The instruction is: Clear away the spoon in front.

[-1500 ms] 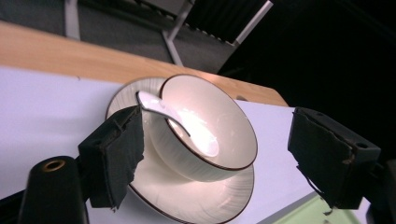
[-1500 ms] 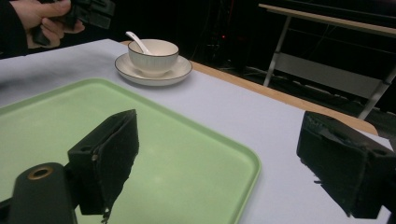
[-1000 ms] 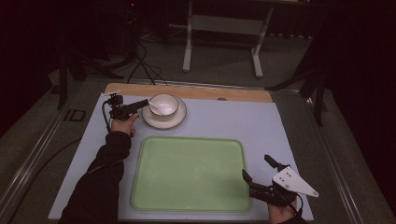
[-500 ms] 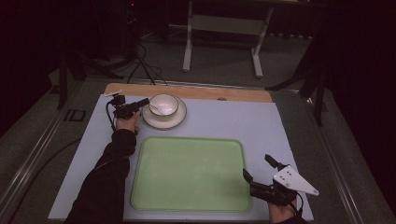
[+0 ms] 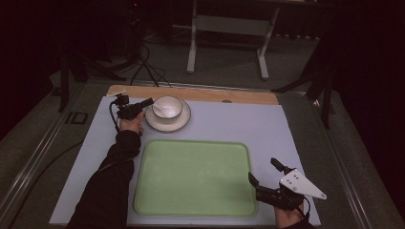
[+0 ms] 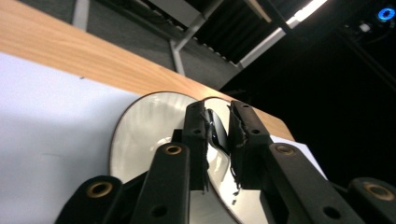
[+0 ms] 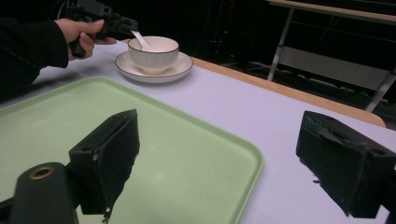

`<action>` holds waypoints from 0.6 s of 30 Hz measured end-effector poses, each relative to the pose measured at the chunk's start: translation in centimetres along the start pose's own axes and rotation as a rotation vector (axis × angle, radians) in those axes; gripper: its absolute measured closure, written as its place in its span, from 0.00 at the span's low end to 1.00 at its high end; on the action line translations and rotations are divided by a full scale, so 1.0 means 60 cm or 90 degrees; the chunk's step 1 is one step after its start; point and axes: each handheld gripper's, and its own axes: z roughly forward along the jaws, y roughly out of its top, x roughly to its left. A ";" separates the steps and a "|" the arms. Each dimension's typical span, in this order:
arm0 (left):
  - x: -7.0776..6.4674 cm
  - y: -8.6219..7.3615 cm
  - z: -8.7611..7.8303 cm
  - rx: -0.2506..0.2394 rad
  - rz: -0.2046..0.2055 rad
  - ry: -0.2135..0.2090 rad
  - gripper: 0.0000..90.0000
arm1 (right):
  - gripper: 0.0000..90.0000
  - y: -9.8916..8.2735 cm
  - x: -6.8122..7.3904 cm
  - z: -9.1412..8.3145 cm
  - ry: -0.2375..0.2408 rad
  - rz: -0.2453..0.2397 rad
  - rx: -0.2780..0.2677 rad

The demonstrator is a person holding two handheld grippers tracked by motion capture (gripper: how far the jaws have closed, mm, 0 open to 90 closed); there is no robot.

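A white bowl (image 5: 167, 106) stands on a white saucer (image 5: 168, 124) at the far left of the table, with a white spoon (image 7: 140, 39) leaning in it. My left gripper (image 5: 149, 101) reaches in level from the left, and its jaws have just been closing on the spoon's handle (image 6: 217, 133). The pads sit against the handle on both sides, above the saucer (image 6: 140, 135). My right gripper (image 5: 262, 170) rests at the near right corner of the green tray (image 5: 191, 176), open with nothing between its fingers.
The tray (image 7: 70, 116) lies bare in the middle of a pale mat (image 5: 239, 124). A wooden strip (image 5: 205, 94) runs along the table's far edge. Behind the table are a metal stand (image 5: 224, 28) and cables on the floor.
My left gripper has edged right toward the bowl and its jaws have closed around the spoon handle. The right gripper has stayed where it was.
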 end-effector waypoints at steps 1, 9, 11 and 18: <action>-0.003 0.001 -0.001 0.000 0.002 -0.004 0.89 | 0.15 0.000 0.000 0.000 0.000 0.000 0.000; -0.035 0.008 -0.001 0.015 0.042 -0.020 0.94 | 0.15 0.000 0.000 0.000 0.002 0.002 -0.001; -0.045 0.009 0.001 0.013 0.056 -0.010 0.94 | 0.15 0.001 0.000 0.000 0.002 0.002 -0.002; -0.063 0.021 -0.005 -0.001 0.083 0.010 0.95 | 0.15 0.001 0.000 -0.001 0.002 0.001 -0.005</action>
